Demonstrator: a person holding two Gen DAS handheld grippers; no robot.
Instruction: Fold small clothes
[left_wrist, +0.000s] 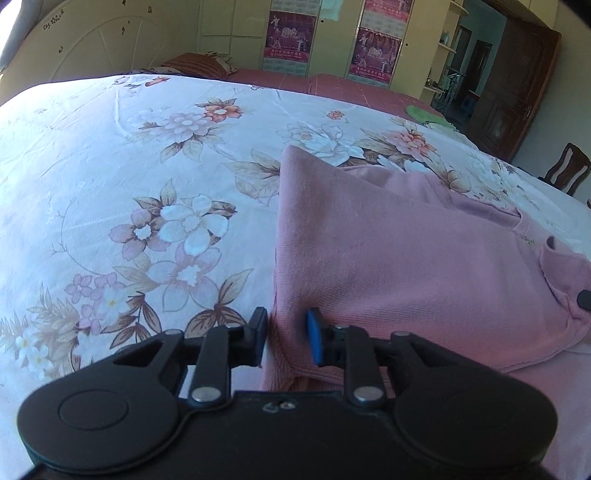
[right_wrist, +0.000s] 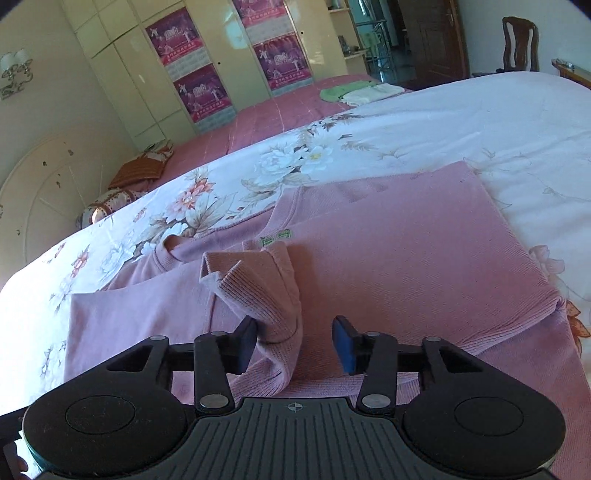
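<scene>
the pink sweater (left_wrist: 388, 251) lies partly folded on the floral bedspread (left_wrist: 129, 184), its left folded edge pinched narrowly by the left gripper (left_wrist: 286, 338). the right gripper (right_wrist: 293, 341) stands half-open around the ribbed sleeve cuff (right_wrist: 258, 295), seemingly without pressing it. that loose cuff could slump and undo the sleeve fold, and a left pull might drag the layers askew.

Black grippers (left_wrist: 286, 341) with blue-padded fingers (right_wrist: 341, 345), silver rivets.

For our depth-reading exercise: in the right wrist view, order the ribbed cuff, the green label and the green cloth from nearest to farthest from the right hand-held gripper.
1. Ribbed cuff, between the fingers of the right hand-held gripper.
2. Green label, beyond it, mid-sweater.
3. Green cloth, far across the bed.
</scene>
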